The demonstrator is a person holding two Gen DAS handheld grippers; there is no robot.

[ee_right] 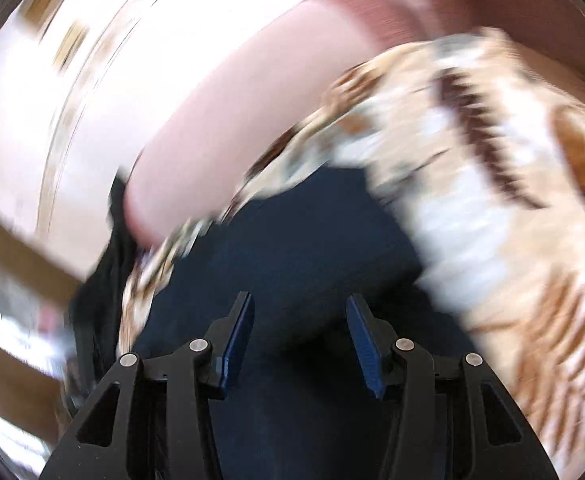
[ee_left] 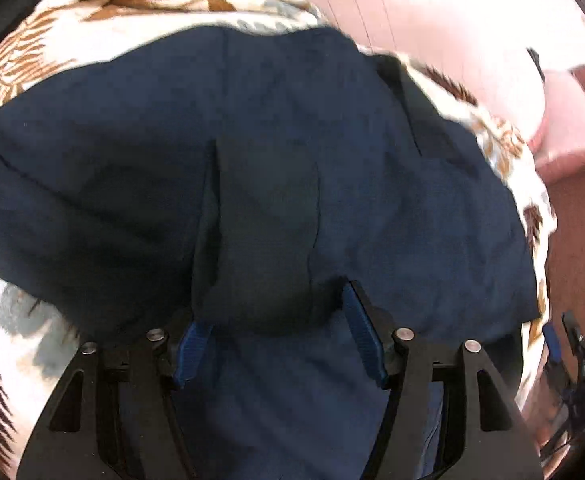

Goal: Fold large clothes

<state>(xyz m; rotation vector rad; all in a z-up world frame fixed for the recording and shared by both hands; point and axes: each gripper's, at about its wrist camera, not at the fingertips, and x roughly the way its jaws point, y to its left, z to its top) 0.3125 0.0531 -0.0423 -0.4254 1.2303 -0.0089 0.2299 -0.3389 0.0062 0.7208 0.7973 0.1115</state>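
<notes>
A large dark navy garment (ee_left: 132, 168) lies spread over a cream bedsheet with brown leaf print (ee_left: 44, 40). A darker folded strip of it (ee_left: 264, 240) runs down the middle toward my left gripper (ee_left: 276, 336). That gripper stands open, pointing steeply down, with the strip's lower end bulging between its blue pads; the left pad (ee_left: 190, 350) is partly covered by cloth, and a small gap shows beside the right one. In the blurred right wrist view my right gripper (ee_right: 298, 340) is open over the navy garment (ee_right: 300, 240), nothing clamped between its pads.
The leaf-print bedsheet (ee_right: 492, 220) reaches its edge at the right of the left wrist view, where a pink floor (ee_left: 432, 20) and a reddish-brown piece of furniture (ee_left: 580, 220) show. Part of the other gripper (ee_left: 572, 356) appears low at that edge.
</notes>
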